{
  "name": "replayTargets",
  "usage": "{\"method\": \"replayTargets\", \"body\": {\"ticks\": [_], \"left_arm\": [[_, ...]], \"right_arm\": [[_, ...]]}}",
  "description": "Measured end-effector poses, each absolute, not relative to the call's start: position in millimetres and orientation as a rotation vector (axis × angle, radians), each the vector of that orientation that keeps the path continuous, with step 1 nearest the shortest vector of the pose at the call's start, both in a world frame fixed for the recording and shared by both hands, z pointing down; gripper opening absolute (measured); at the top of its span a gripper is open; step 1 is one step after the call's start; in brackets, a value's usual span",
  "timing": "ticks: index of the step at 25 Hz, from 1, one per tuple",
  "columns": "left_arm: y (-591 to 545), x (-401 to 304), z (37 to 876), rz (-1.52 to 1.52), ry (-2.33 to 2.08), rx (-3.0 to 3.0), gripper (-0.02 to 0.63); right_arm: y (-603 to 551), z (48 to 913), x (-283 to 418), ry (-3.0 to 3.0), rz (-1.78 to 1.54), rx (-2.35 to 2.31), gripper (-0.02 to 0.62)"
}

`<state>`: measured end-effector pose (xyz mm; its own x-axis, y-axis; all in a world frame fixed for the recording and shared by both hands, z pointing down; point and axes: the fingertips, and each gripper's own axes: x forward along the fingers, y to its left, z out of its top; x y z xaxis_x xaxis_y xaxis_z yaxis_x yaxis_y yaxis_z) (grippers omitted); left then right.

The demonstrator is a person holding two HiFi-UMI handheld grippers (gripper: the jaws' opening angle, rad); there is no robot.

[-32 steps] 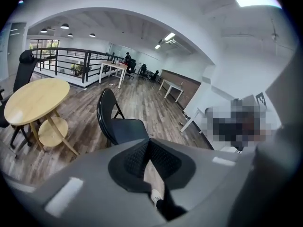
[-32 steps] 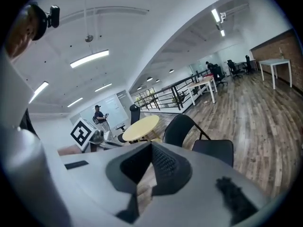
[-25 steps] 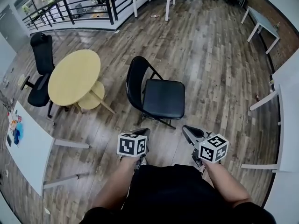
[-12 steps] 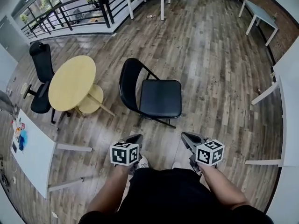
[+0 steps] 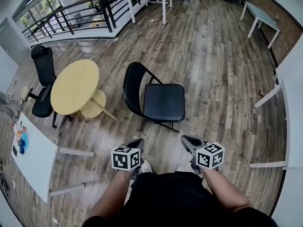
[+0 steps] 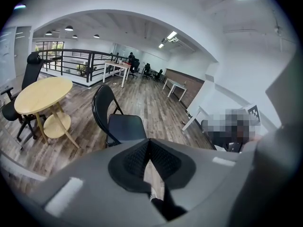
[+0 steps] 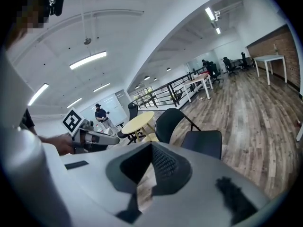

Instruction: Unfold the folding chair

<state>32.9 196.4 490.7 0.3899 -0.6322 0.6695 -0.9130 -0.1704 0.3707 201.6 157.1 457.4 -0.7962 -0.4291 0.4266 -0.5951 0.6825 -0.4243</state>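
Black folding chair, thin tube-steel frame, smooth padded squarish seat, rounded curved backrest: already unfolded, standing on the grey-brown wood-plank floor. It sits mid-room, just right of the round pale-yellow wooden table, which has a smaller round shelf lower down. In head view the backrest is on the table side and the seat extends to the right.

Left gripper: grey plastic body, black ribbed pads pressed together, nothing btwn them. Right gripper: same build, jaws together too, empty. Both are held low near the person's torso, tips aimed toward the chair, well apart from it, no contact. Each carries a b/w marker cube.

Black high-back office chair sits on the far side of the table. White rectangular tabletop at left edge. Black metal railing runs along upper left.
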Motion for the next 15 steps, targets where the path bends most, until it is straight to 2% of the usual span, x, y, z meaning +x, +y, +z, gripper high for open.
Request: {"method": "replayTargets", "body": {"ticks": [15], "left_arm": [[209, 34, 477, 0.400, -1.333, 1.921, 0.008]], "right_arm": [[168, 452, 196, -2.595, 0.747, 0.826, 0.005]]}}
